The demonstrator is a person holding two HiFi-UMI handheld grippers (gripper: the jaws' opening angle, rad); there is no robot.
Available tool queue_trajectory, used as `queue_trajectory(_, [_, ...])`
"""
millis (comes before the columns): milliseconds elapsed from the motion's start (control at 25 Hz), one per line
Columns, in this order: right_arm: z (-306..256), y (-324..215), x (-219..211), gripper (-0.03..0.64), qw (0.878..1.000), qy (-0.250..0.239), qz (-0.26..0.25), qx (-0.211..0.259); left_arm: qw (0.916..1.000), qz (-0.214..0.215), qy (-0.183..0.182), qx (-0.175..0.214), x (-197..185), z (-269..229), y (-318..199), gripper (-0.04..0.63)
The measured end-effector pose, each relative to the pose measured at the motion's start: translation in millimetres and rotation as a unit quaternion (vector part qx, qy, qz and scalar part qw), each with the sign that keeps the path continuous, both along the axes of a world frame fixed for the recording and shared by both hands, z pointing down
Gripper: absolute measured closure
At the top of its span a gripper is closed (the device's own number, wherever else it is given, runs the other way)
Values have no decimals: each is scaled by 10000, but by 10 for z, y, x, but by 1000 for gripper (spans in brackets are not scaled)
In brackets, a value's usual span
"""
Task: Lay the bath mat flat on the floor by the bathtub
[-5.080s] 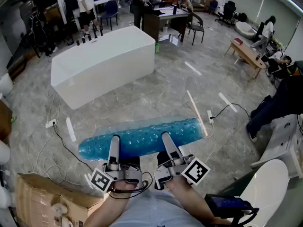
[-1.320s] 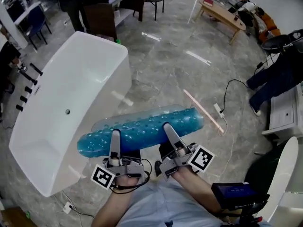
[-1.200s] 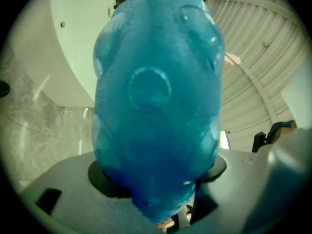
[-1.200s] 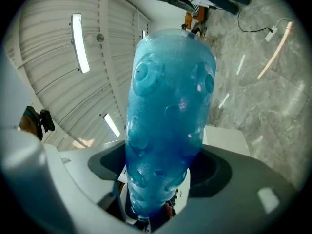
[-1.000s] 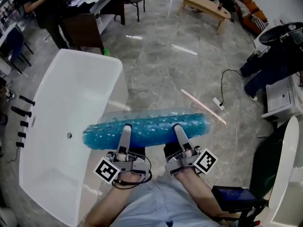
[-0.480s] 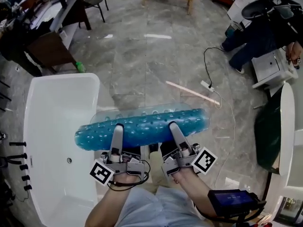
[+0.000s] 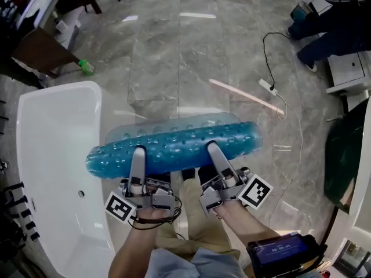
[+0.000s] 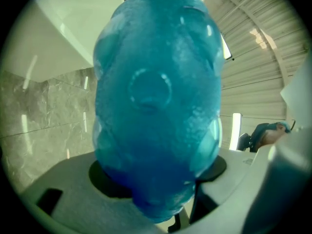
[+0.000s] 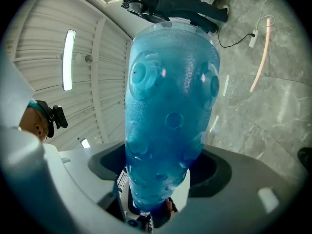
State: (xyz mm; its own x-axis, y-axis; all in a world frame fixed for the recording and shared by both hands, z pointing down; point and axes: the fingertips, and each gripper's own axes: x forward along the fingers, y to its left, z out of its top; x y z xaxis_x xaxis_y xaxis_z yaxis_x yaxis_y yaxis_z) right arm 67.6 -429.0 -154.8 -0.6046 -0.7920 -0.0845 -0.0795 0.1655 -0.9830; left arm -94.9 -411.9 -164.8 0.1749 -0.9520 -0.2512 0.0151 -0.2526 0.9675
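A rolled, translucent blue bath mat (image 7: 174,145) with round suction bumps hangs crosswise in the air above the floor. My left gripper (image 7: 138,155) is shut on its left part and my right gripper (image 7: 212,150) is shut on its right part. In the left gripper view the mat (image 8: 158,96) fills the picture between the jaws; in the right gripper view the mat (image 9: 168,111) rises from the jaws the same way. The white bathtub (image 7: 52,172) stands at the left, its rim just beside the mat's left end.
Grey marble floor (image 7: 191,57) stretches ahead, to the right of the tub. A white power strip with cable (image 7: 268,87) and a pale stick (image 7: 246,97) lie on it to the right. A dark desk (image 7: 40,51) and a green object (image 7: 86,68) stand beyond the tub. A person's legs (image 7: 330,36) show at far right.
The view has swung so the tub lies further left and more floor shows ahead. Both grippers still hold the rolled mat, now slightly tilted, right end higher.
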Motion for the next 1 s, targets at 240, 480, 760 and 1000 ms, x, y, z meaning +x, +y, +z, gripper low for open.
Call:
queue_trajectory(240, [2757, -914, -21, 249, 9989, 394, 133, 209, 9989, 240, 331, 248, -27, 2847, -1003, 265])
queue_trajectory(480, [3068, -932, -61, 247, 9990, 392, 124, -167, 9992, 244, 293, -134, -68, 3134, -1020, 267])
queue_trajectory(760, [3128, -926, -71, 244, 9988, 211, 66, -426, 9988, 282, 66, -384, -72, 3114, -1032, 267])
queue_trajectory(1000, [3205, -901, -61, 242, 9985, 71, -128, -534, 9982, 329, -68, -493, -36, 3146, -1024, 267])
